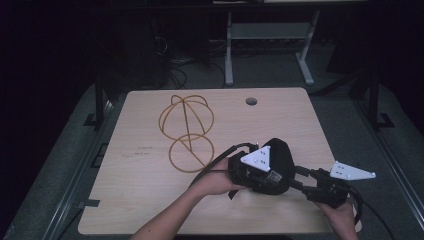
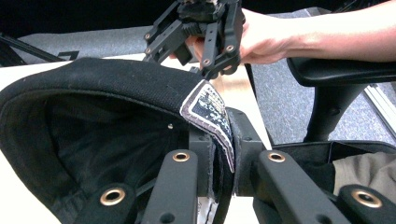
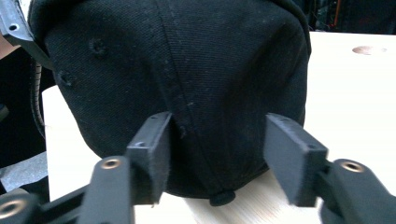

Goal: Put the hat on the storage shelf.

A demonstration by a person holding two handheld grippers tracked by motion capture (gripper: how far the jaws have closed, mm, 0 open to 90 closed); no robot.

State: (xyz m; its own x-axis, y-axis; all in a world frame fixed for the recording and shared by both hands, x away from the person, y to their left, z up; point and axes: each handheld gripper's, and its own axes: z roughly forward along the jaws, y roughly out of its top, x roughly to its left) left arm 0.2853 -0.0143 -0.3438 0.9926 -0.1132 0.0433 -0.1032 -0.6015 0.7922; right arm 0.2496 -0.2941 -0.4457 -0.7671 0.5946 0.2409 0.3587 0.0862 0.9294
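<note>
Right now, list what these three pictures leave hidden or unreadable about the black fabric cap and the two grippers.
- High view: the black fabric cap has its brim hidden behind the left gripper and its grey plate.
- Left gripper view: the cap's woven label is too blurred to read; the bottom edge cuts off its lower part.
- Right gripper view: the right gripper has open jaws flanking the cap's crown; contact cannot be judged.

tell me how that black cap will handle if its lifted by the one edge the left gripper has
Probably floppy: the black cap is woven cloth, and its edge folds where the left gripper pinches it. Likely light for its size, since it looks like a thin hollow shell. It seems unlikely to slip, as the weave looks rough, though the crown may sag or swing.
</note>
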